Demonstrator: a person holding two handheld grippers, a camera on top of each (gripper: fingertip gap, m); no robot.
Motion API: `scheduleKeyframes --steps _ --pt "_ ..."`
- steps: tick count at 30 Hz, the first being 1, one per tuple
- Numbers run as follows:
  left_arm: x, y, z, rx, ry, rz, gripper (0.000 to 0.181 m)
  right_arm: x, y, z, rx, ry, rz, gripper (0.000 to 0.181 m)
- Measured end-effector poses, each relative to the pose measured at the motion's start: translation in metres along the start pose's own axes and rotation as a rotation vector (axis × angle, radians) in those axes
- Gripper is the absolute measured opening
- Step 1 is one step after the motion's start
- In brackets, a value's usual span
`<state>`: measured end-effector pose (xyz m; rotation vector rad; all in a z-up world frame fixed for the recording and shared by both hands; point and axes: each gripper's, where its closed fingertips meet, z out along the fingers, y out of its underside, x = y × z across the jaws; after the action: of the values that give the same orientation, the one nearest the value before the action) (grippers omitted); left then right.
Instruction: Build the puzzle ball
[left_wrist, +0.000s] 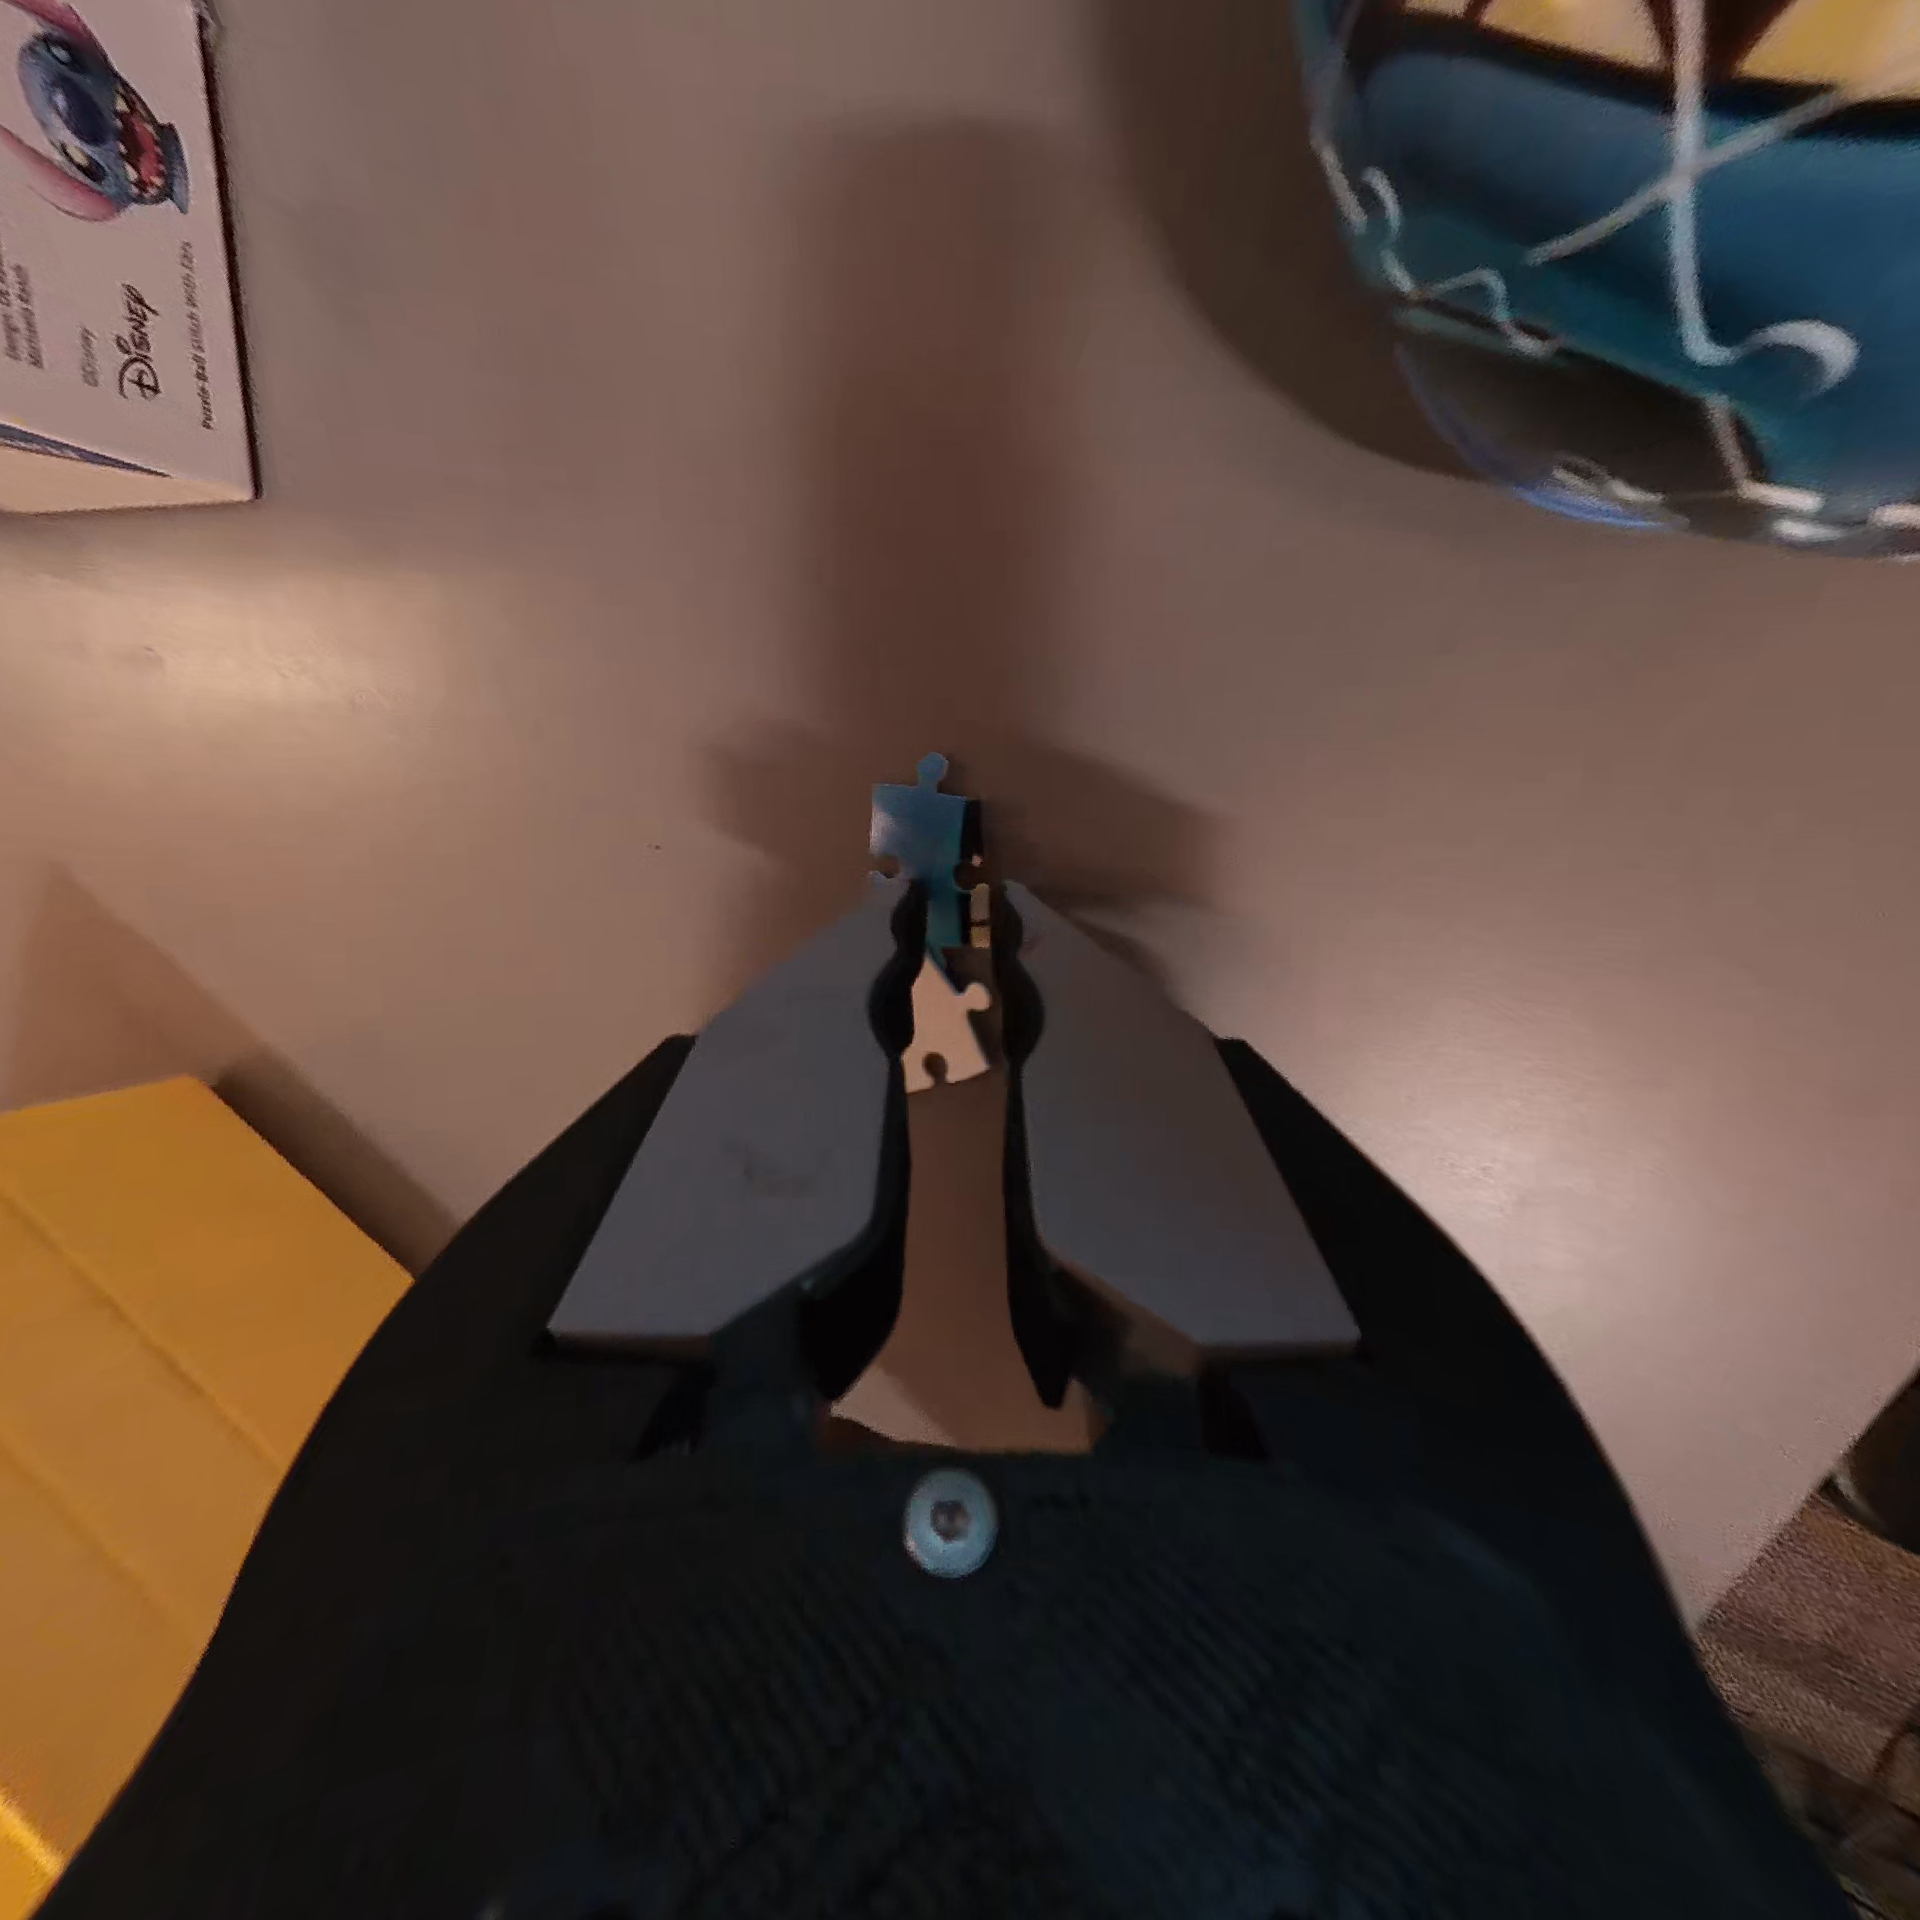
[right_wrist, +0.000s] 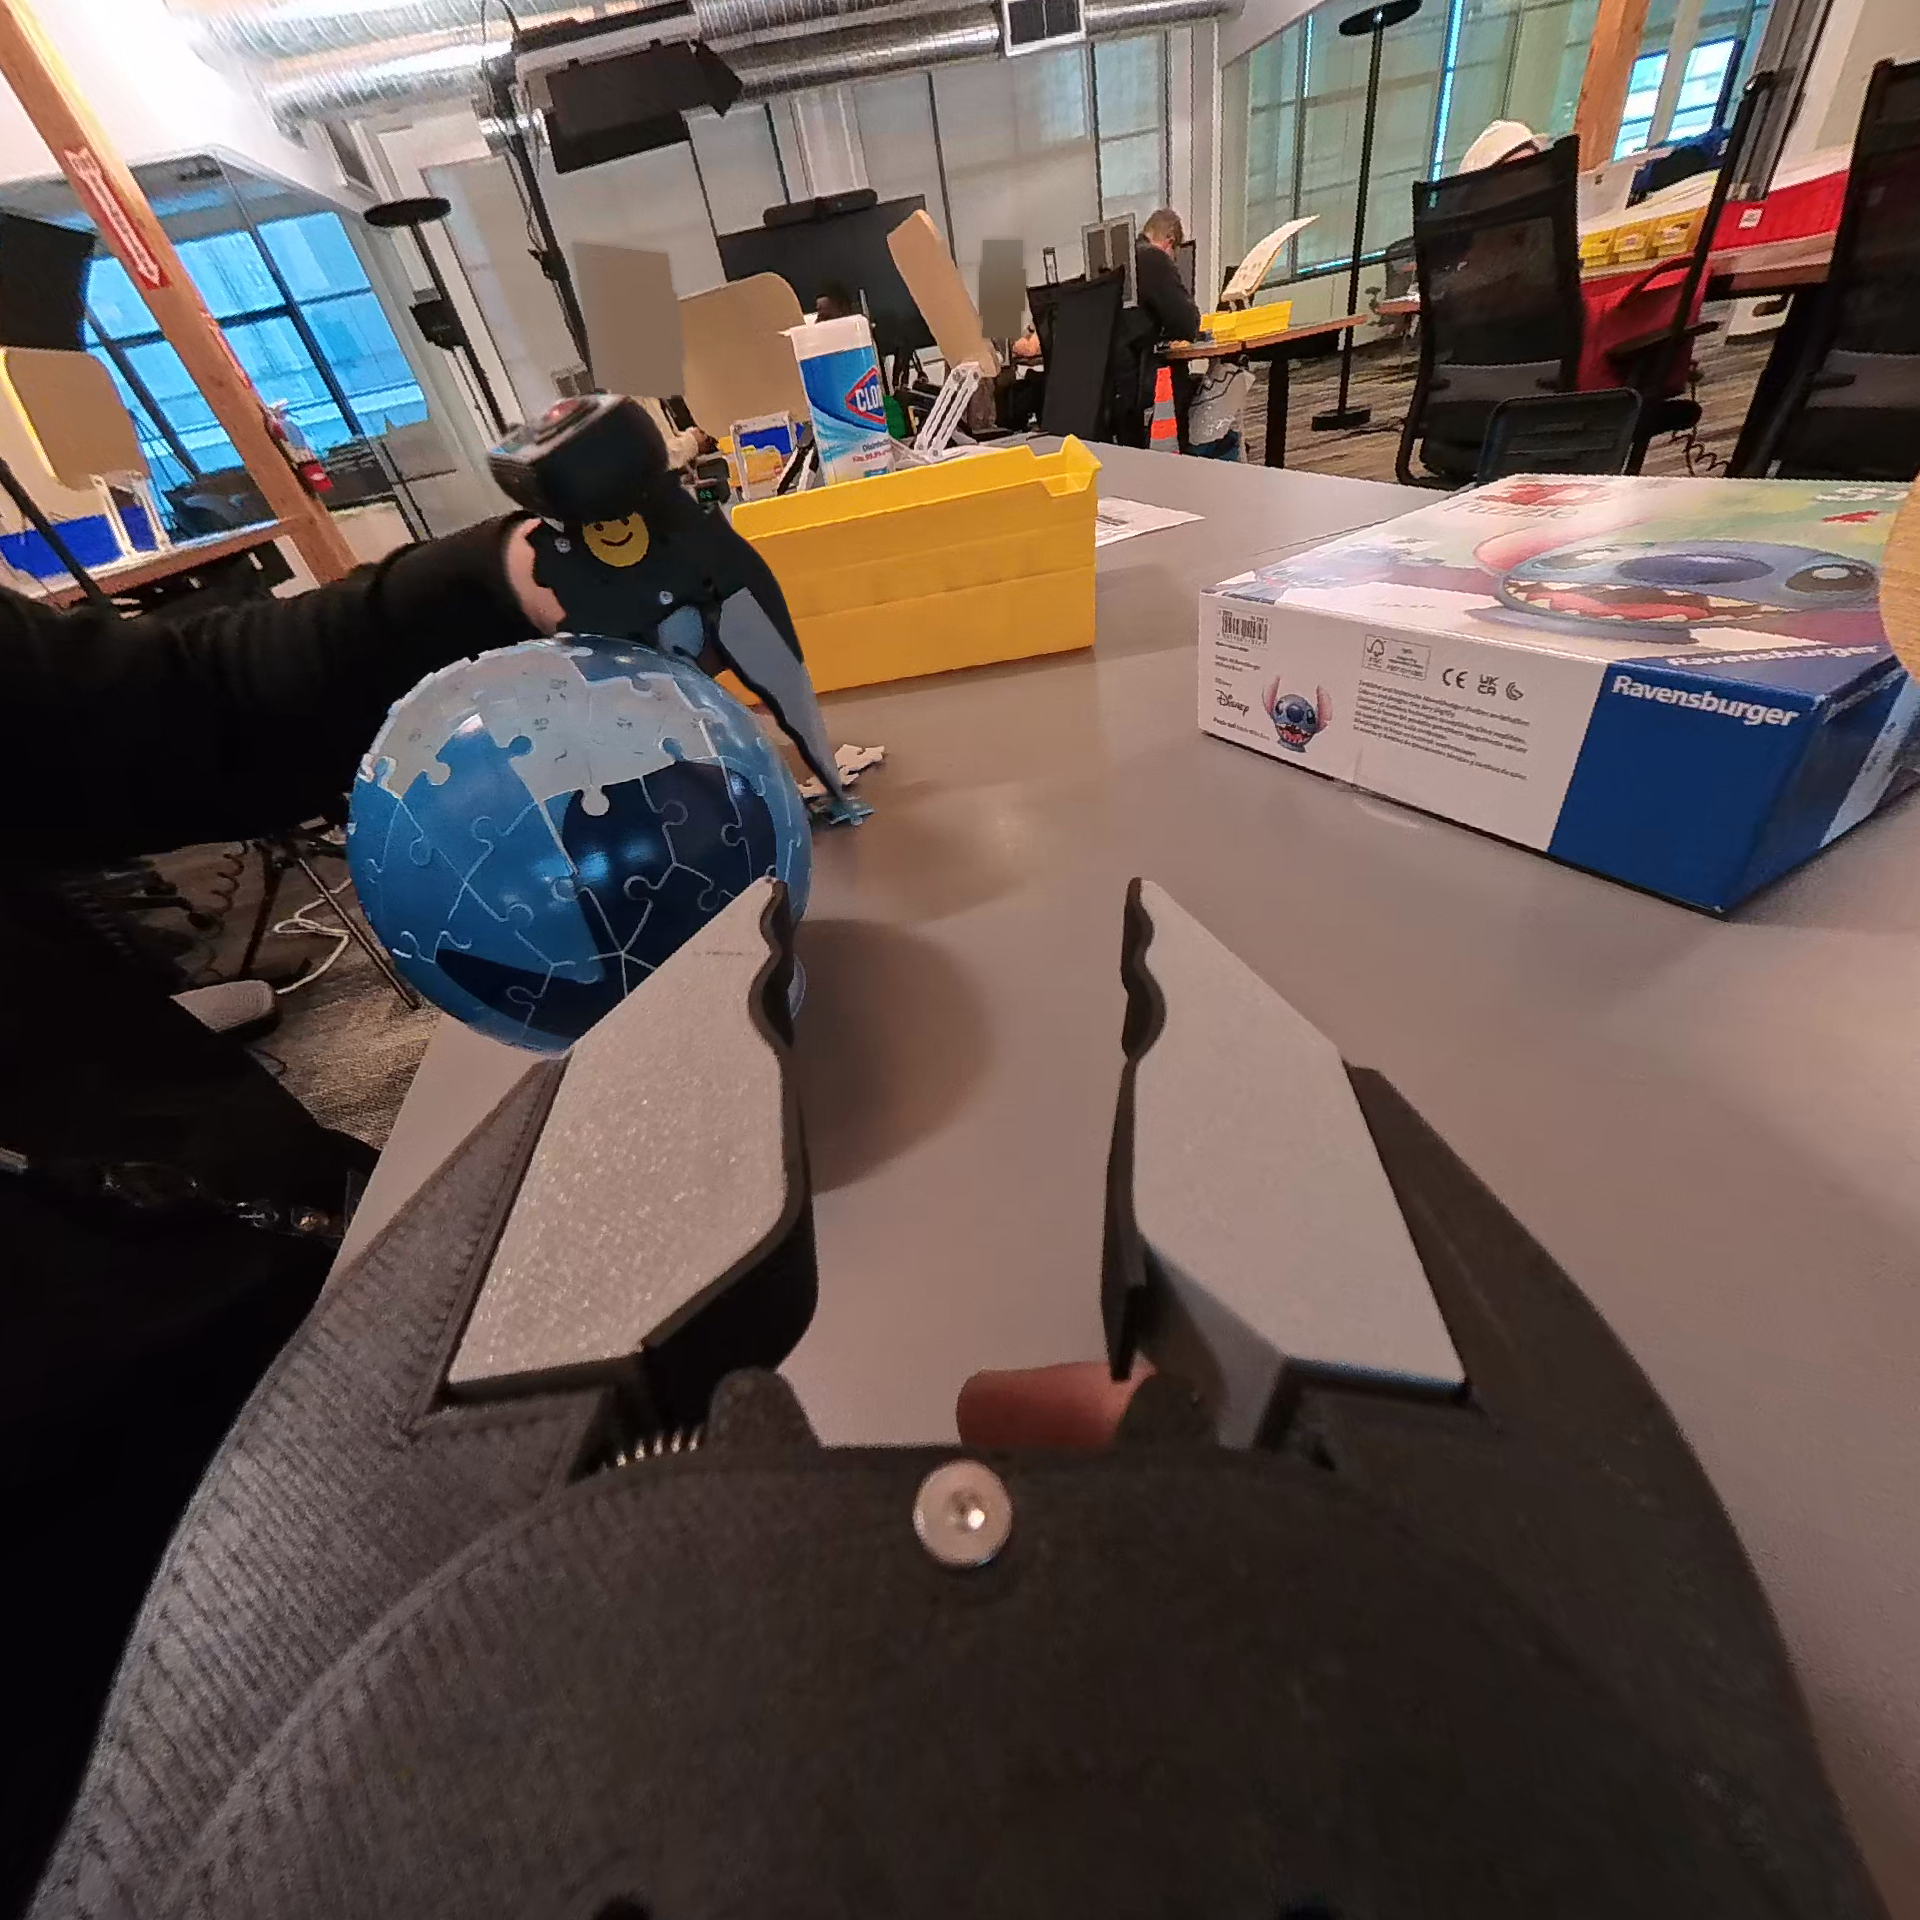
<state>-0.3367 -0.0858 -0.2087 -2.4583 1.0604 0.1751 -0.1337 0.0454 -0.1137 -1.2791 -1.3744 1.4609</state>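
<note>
The partly built puzzle ball (right_wrist: 577, 831), blue with a white patch on top, sits by the table's left edge, just left of my right gripper's left finger. It also shows at the top right of the left wrist view (left_wrist: 1662, 260). My right gripper (right_wrist: 956, 935) is open and empty above the grey table (right_wrist: 1351, 1039). My left gripper (left_wrist: 951, 904) is shut on a blue puzzle piece (left_wrist: 920, 831) with its tips down at the table. It shows in the right wrist view (right_wrist: 842, 800) behind the ball. A white piece (left_wrist: 951, 1029) lies under its fingers.
The puzzle box (right_wrist: 1558, 675) lies at the right, and shows at the top left of the left wrist view (left_wrist: 104, 260). A yellow bin (right_wrist: 925, 561) stands behind the left gripper, with a wipes canister (right_wrist: 842, 395) beyond it. Loose white pieces (right_wrist: 857, 753) lie by the left gripper's tip. Spacing between my two grippers at the tips: around 25 cm.
</note>
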Motion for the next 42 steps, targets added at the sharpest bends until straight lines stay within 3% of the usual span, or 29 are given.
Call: scheduleKeyframes --steps 1,7,10,11,13,15,18,19,23,27,32,36,42 --pt "0.000 -0.002 -0.002 0.017 0.025 -0.009 0.000 0.000 0.000 0.000 -0.001 0.001 -0.004 0.061" --pt "-0.021 -0.028 -0.036 0.201 0.178 -0.181 0.000 -0.003 0.002 0.002 -0.014 -0.007 -0.010 0.061" --pt "-0.035 -0.030 -0.037 0.204 0.203 -0.256 0.000 -0.003 0.002 0.002 -0.013 -0.010 -0.006 0.061" --pt "-0.035 -0.031 -0.033 0.195 0.191 -0.254 0.003 -0.004 0.002 0.002 -0.012 -0.010 -0.008 0.061" --pt "-0.030 -0.028 -0.021 0.149 0.143 -0.221 0.038 -0.005 0.002 0.002 -0.016 -0.014 -0.012 0.061" --pt "-0.032 -0.020 -0.006 0.086 0.044 -0.185 0.047 -0.006 0.004 0.003 -0.024 -0.017 -0.016 0.061" --pt "-0.025 -0.013 0.012 0.017 0.022 -0.166 0.040 -0.005 0.004 0.004 -0.030 -0.011 -0.008 0.059" --pt "-0.022 -0.018 0.013 0.040 0.035 -0.167 0.025 -0.004 0.004 0.004 -0.028 -0.010 -0.004 0.059" --pt "-0.030 -0.019 0.018 0.033 -0.015 -0.097 0.002 -0.005 0.003 0.004 -0.022 -0.017 0.002 0.058" --pt "-0.035 -0.014 0.020 0.017 0.068 -0.149 0.000 -0.009 0.005 0.005 -0.031 -0.026 -0.009 0.058" --pt "-0.061 -0.014 -0.006 0.063 -0.001 -0.257 0.000 -0.012 0.006 0.007 -0.043 -0.036 -0.018 0.058" --pt "-0.081 0.001 -0.024 0.056 -0.066 -0.416 0.029 -0.014 0.007 0.008 -0.047 -0.043 -0.015 0.058" --pt "-0.081 0.045 0.004 -0.031 -0.168 -0.588 0.050 -0.019 0.010 0.011 -0.068 -0.054 -0.034 0.058"
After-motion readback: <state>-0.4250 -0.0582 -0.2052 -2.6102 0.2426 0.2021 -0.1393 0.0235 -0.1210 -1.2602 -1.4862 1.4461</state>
